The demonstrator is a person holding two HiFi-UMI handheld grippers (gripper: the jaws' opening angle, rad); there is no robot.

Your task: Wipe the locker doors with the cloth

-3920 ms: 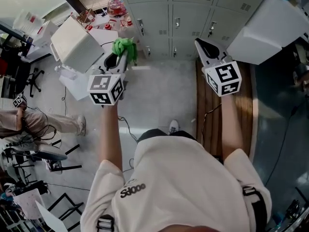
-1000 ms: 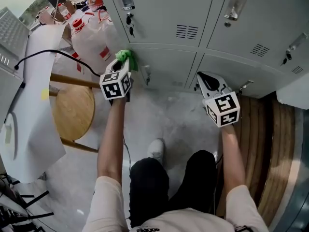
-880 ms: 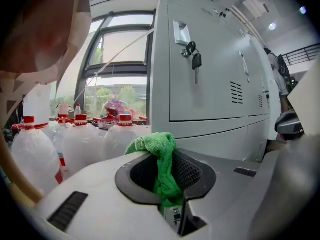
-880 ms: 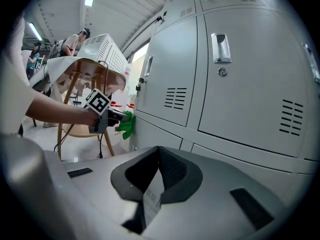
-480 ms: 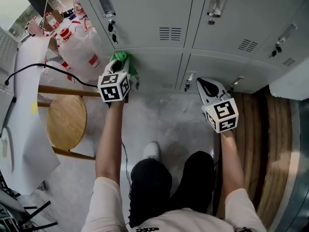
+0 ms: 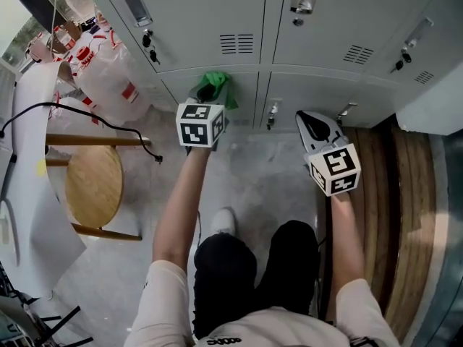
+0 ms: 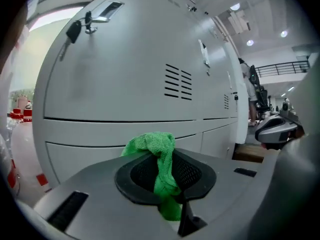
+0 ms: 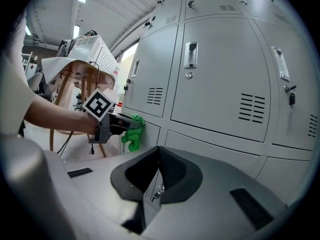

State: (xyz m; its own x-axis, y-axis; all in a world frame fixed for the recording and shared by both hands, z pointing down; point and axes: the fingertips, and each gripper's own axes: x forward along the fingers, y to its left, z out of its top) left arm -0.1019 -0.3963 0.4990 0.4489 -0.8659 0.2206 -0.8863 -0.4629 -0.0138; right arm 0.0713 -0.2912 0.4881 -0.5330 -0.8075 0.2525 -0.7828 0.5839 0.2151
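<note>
Cloth (image 7: 162, 181) pinched in left hand-held gripper (image 6: 208, 92) touches a locker door (image 6: 246, 100); right hand-held gripper (image 8: 158, 154) closed, empty.

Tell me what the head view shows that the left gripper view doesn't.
Only the head view shows the wooden stool and the person's shoe on the floor. Only the left gripper view shows the ceiling lights and the left hand-held gripper close up, its jaws shut on a fold of the green cloth. Both show that cloth against the grey locker doors with their vent slots.
</note>
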